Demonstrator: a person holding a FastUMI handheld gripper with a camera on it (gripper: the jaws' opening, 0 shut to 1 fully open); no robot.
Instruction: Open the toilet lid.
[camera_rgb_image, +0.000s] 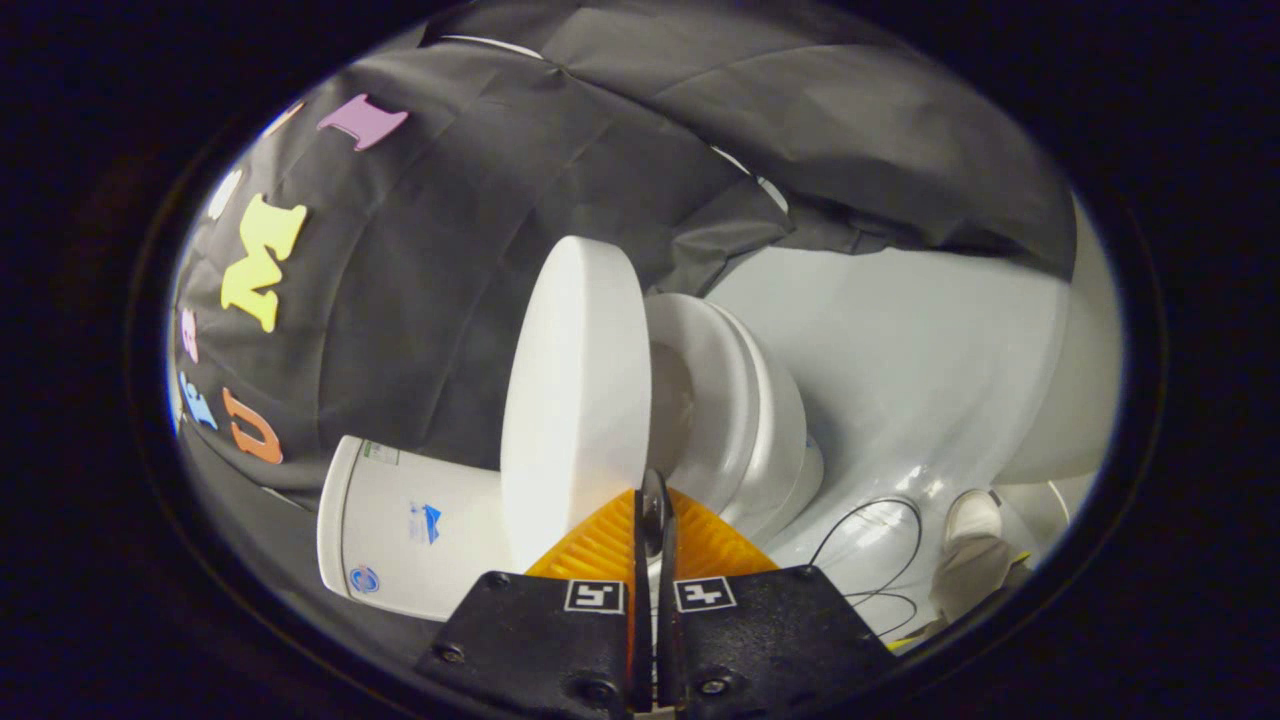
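Note:
The white toilet lid (575, 400) stands raised off the seat, seen edge-on with its thick rim towards me. The seat (715, 400) and bowl (780, 440) lie open beside it, and the bowl's inside shows in the gap. My gripper (655, 505) is shut, its orange fingers (600, 545) pressed together with only a thin dark slit between them. Their tips sit right at the lid's near rim, where lid and seat part. I cannot tell whether any of the rim is pinched between them.
The white cistern (400, 540) with small stickers sits behind the lid against the black cloth wall. A thin black cable (880, 520) loops over the glossy white floor (900, 340) beside the bowl. What looks like a white shoe (972, 520) is near the cable.

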